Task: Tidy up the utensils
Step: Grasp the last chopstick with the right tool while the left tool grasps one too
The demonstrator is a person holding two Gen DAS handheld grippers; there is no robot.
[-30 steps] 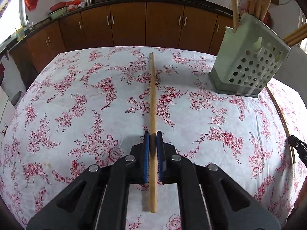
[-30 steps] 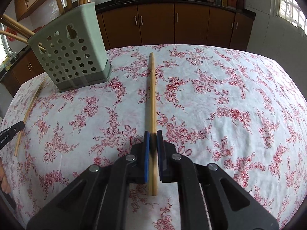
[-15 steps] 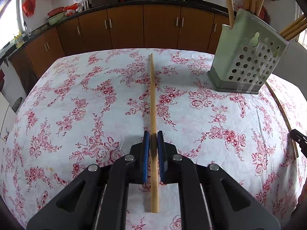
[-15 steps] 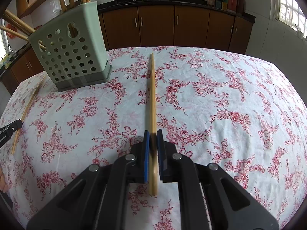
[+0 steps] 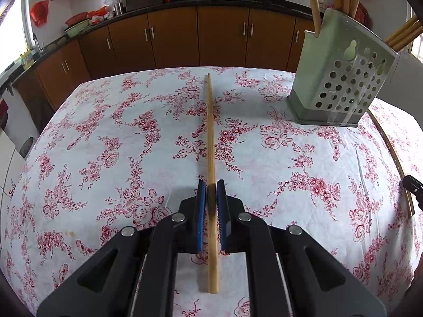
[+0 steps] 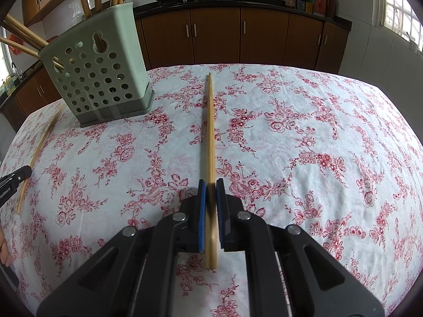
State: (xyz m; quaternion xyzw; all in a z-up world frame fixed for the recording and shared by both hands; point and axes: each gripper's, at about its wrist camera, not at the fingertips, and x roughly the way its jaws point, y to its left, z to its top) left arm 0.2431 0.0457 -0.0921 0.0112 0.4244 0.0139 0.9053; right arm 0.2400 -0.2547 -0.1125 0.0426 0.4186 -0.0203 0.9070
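Left wrist view: the left claw (image 5: 211, 185) is clamped on a wooden chopstick (image 5: 210, 132) that juts forward above the floral-clothed counter (image 5: 105, 145). To its right stands a pale green perforated holder (image 5: 341, 79), with several wooden utensils (image 5: 312, 2) rising from its top and more sticks poking out at its right side. The right wrist view shows the right claw (image 6: 210, 185) pinched on what looks like a pair of chopsticks (image 6: 210, 137) held together, pointing ahead over the cloth. The holder sits upright at the left there, and beyond it a loose chopstick (image 6: 39, 153) lies flat on the counter near the edge.
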